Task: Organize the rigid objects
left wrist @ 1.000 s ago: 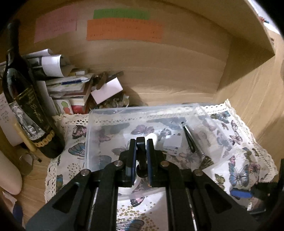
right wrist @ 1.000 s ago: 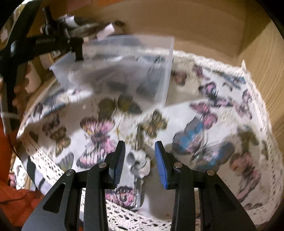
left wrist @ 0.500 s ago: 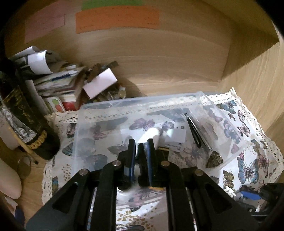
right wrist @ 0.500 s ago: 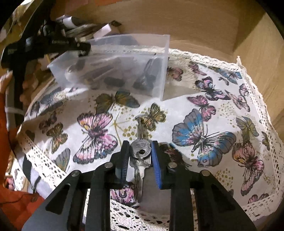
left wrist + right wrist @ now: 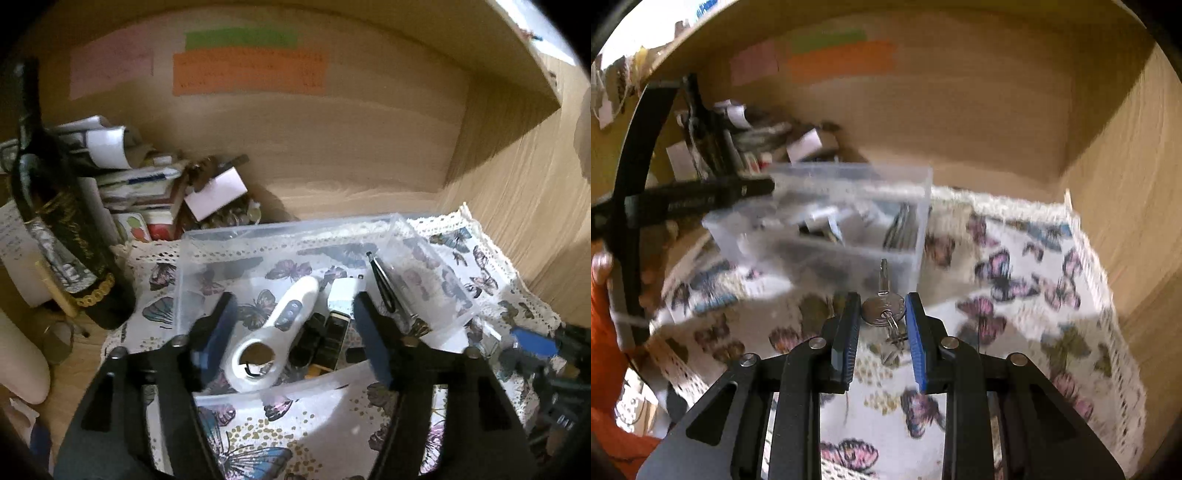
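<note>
A clear plastic box point(image 5: 436, 266) sits on a butterfly-print cloth point(image 5: 280, 424). In it lie a white handheld device point(image 5: 280, 325), a white-and-black lighter-like item point(image 5: 338, 314) and black tweezers point(image 5: 384, 291). My left gripper point(image 5: 295, 332) is open, its fingers spread over the box's near wall and the white device. My right gripper point(image 5: 881, 321) is shut on a silver key bunch point(image 5: 884, 312), held above the cloth just in front of the box point(image 5: 820, 236). The left gripper's fingers point(image 5: 701, 195) show over the box in the right wrist view.
A dark wine bottle point(image 5: 62, 236) stands left of the box. Stacked papers and small boxes point(image 5: 147, 192) fill the back left corner. Wooden walls point(image 5: 517, 206) close in the back and right. Coloured notes point(image 5: 247, 70) hang on the back wall.
My left gripper opened over the box; the white device now lies free inside. My right gripper closed on the keys and lifted them off the cloth toward the box.
</note>
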Motion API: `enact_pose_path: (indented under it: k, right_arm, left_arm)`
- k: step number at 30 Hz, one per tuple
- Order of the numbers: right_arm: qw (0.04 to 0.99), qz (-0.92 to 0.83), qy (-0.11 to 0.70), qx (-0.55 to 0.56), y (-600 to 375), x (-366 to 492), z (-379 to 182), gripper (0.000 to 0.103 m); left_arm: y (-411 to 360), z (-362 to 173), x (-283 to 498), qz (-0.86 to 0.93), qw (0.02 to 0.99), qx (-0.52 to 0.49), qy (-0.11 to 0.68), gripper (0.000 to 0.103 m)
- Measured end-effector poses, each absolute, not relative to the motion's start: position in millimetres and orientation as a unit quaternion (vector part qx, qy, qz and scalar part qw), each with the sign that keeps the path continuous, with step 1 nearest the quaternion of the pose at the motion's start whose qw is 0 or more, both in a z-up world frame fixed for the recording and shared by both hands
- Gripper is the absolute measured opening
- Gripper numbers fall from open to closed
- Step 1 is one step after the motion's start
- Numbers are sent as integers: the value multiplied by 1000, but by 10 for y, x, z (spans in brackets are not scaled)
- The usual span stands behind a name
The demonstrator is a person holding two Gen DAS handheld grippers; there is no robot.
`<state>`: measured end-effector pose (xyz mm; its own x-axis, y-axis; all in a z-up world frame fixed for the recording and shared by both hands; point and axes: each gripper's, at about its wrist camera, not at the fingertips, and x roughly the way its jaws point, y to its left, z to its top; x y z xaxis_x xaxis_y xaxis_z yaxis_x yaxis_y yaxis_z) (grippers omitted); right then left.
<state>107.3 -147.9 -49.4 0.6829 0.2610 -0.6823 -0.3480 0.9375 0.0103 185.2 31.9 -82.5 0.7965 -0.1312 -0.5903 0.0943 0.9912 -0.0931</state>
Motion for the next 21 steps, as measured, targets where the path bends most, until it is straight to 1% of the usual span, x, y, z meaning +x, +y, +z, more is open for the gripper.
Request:
enact_pose_path:
  k: [5, 7, 14, 21]
  right_arm:
    - [932, 172, 312, -68, -1372, 1161, -178, 22]
    - [937, 174, 293, -70, -1319, 1215, -53, 22]
    - [945, 181, 261, -80, -1110, 1458, 142, 22]
    - [932, 177, 305, -85, -918, 1779, -206, 22]
  left_arm:
    - [390, -753, 1744, -59, 950, -40, 303, 84]
    - [417, -742, 1708, -58, 951, -43, 301, 87]
    - [496, -762, 1610, -57, 951, -55, 300, 93]
    - [496, -816, 1541, -54, 952, -44, 298, 93]
